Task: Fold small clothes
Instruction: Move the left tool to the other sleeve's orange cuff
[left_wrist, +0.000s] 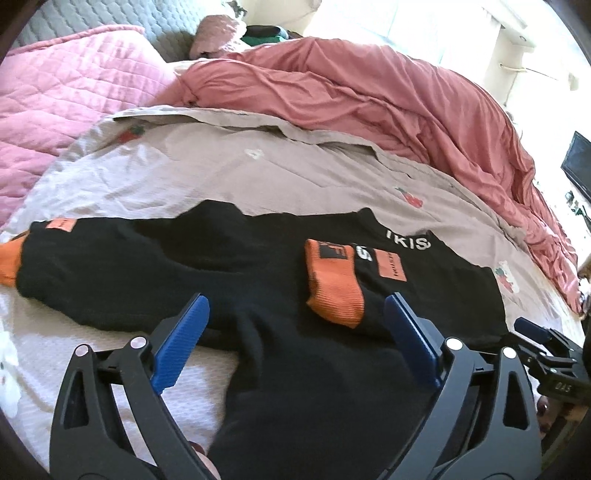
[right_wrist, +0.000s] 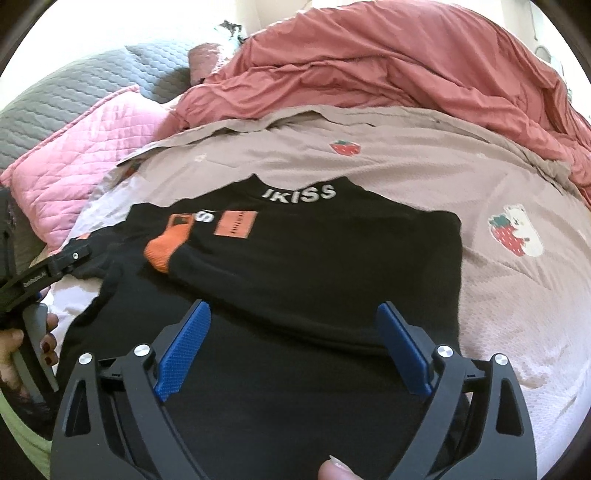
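My left gripper (left_wrist: 295, 332) and right gripper (right_wrist: 291, 343) both hang released over the near hem of the black sweater (right_wrist: 314, 266), flat on the bed sheet (right_wrist: 406, 155). One orange-cuffed sleeve (left_wrist: 334, 284) lies folded in; I judge the far sleeve (left_wrist: 11, 262) is next.

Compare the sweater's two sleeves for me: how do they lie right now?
The right-side sleeve is folded across the black sweater, its orange cuff on the chest beside the orange patch. The left-side sleeve lies stretched outward on the bedsheet, unfolded. Both are black with orange cuffs.
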